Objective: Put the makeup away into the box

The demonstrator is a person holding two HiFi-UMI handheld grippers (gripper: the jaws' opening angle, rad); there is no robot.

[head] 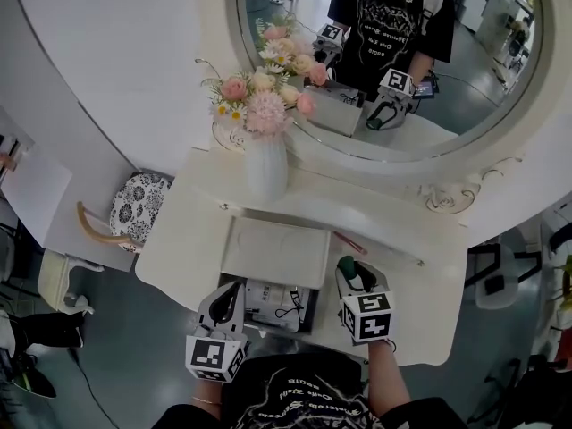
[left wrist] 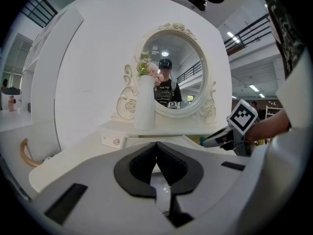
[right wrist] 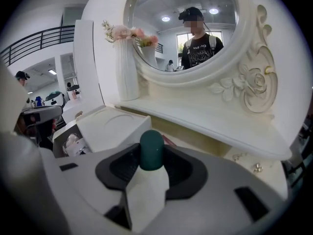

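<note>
A white bottle with a dark green cap (right wrist: 151, 153) stands between the jaws of my right gripper (right wrist: 152, 161), which is shut on it. In the head view that gripper (head: 350, 277) hovers just right of the open white box (head: 310, 309), whose lid (head: 277, 251) is tipped back. Small items and a cord lie inside the box. My left gripper (head: 231, 295) is at the box's front left corner. Its pads (left wrist: 146, 163) meet at the tip with nothing between them.
A white vase of pink flowers (head: 266, 168) stands behind the box, under the round mirror (head: 402, 52). A thin pink pencil (head: 350, 243) lies on the vanity top right of the lid. A patterned chair (head: 134, 206) sits to the table's left.
</note>
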